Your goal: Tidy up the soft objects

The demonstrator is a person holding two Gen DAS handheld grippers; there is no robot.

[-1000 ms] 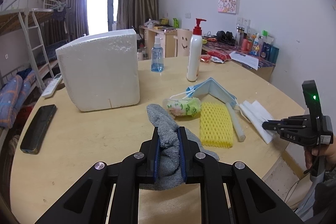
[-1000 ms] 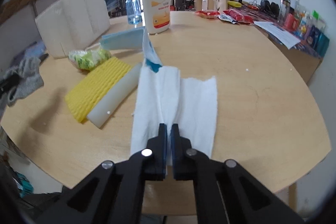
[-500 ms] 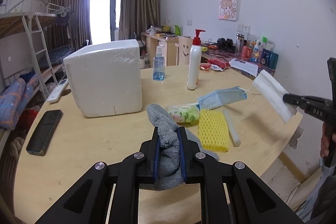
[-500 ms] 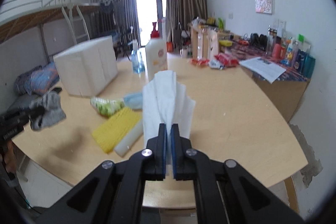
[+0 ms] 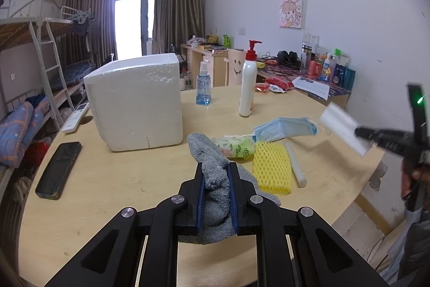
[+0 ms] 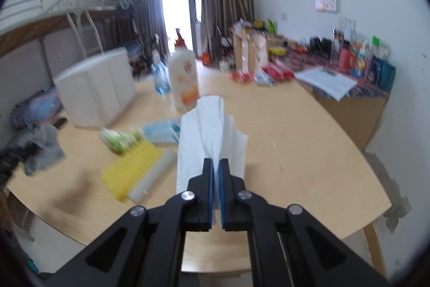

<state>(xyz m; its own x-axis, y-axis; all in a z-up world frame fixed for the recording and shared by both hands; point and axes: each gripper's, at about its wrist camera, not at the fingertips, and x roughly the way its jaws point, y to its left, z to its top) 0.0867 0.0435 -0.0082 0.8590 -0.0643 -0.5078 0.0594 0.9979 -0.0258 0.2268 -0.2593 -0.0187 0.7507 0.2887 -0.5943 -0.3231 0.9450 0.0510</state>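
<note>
My left gripper [image 5: 216, 171] is shut on a grey sock [image 5: 212, 174], held above the round wooden table [image 5: 107, 179]. My right gripper [image 6: 216, 166] is shut on a white paper tissue [image 6: 209, 131], lifted clear of the table. From the left wrist view the right gripper [image 5: 358, 130] and tissue [image 5: 341, 125] hang at the right edge. On the table lie a yellow foam net [image 5: 271, 170], a white foam stick [image 5: 294, 163], a green-patterned soft pack [image 5: 236, 147] and a blue face mask [image 5: 285, 128]. A white foam box [image 5: 137, 101] stands at the back left.
A pump lotion bottle [image 5: 248, 88] and a blue spray bottle [image 5: 203, 85] stand behind the soft things. A black phone [image 5: 59, 168] and a remote [image 5: 75, 117] lie on the left. A bunk bed stands left; cluttered desks line the far wall.
My right gripper has lifted the tissue off the table and carried it up and toward the middle. The left gripper has kept its hold on the sock and barely moved.
</note>
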